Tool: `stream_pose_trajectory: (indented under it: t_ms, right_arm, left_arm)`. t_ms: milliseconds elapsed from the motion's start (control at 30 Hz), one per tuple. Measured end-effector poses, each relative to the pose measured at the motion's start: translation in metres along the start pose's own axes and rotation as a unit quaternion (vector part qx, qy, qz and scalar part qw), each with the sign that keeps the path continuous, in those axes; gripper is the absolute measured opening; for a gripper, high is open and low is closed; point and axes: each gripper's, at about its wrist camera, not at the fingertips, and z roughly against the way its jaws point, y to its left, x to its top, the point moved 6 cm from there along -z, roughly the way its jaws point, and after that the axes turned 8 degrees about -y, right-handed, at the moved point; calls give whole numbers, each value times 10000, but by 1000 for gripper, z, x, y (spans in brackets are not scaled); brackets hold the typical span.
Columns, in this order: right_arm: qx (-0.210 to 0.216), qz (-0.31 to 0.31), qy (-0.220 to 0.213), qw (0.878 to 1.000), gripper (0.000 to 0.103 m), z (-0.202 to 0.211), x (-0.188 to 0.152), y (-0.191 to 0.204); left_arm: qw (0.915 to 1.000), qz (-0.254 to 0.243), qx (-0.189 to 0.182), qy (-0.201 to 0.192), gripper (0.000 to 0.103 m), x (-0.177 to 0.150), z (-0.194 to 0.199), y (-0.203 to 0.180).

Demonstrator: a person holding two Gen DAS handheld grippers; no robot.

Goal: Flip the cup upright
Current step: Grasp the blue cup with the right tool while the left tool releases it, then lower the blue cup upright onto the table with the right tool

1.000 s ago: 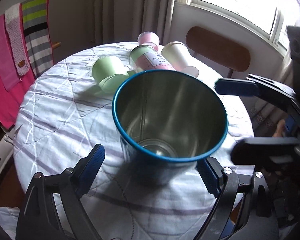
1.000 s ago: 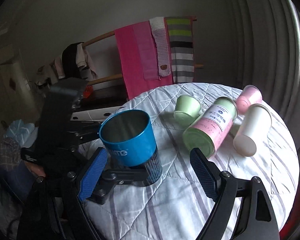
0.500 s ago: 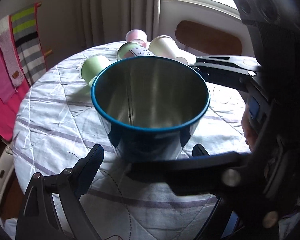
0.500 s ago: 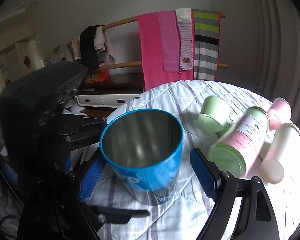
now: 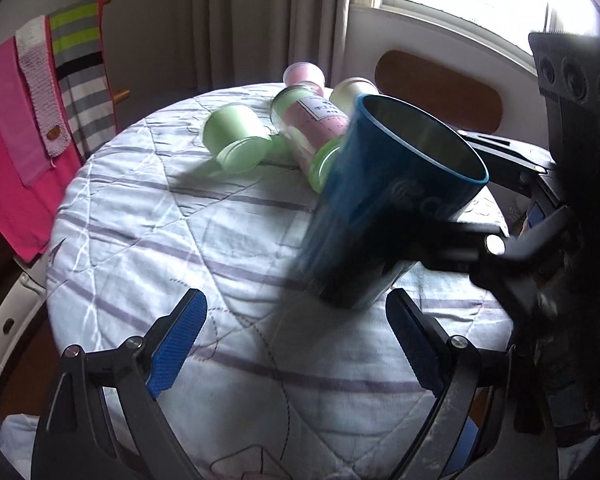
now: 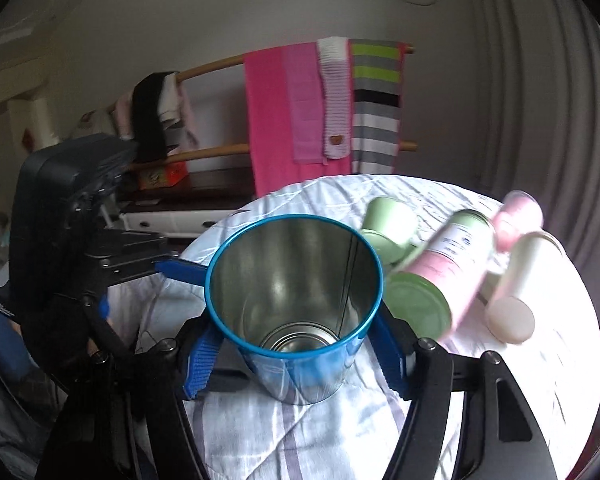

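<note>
A blue metal cup (image 6: 296,312) with a shiny inside stands mouth-up between the blue pads of my right gripper (image 6: 296,354), which is shut on its lower body. In the left wrist view the cup (image 5: 384,208) is tilted, its mouth leaning right, just above the round quilted table (image 5: 160,232), with the right gripper's black arm across it. My left gripper (image 5: 296,344) is open and empty, below and left of the cup.
A light green cup (image 5: 236,140), a pink-and-green bottle (image 5: 316,128), a pink cup (image 5: 304,74) and a white cup (image 5: 352,88) lie on their sides at the table's far side. A rack of pink and striped cloths (image 6: 324,104) stands beyond the table. A chair back (image 5: 440,84) is by the window.
My right gripper has closed on the blue cup and lifted and tilted it to the right. My left gripper has let go of it and drawn back, open.
</note>
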Motion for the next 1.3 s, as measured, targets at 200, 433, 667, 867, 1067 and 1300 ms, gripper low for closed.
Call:
stream_pose_trajectory:
  t_ms: [200,433,667,867,1067,1300]
  right_arm:
    - [-652,-348,4,9973,69,12,4,-12]
    - [-1387,-703,106,9878,69,20,1,-23]
    - [-1956,-769,188,9775,69,20,9,-33]
    - [-2197,-932,411,9702,69,16,5,-41]
    - [-2251,-923,417,9691,69,13,5,-42]
    - [-2171,-941,309,9711,80,17,5,-38]
  left_arm:
    - [9986,-21,465,-234,93,3,16,9]
    - [9950,169,884,-432,93,11,12,18]
    - [9889,381,1329,-543,93,18,1,30]
    - [9889,625,1286,-403,93,14,-7,39]
    - [9886,688,1294,-349,93,13,-11,39]
    - [9898,653,1231,-297,93,12,-13,34]
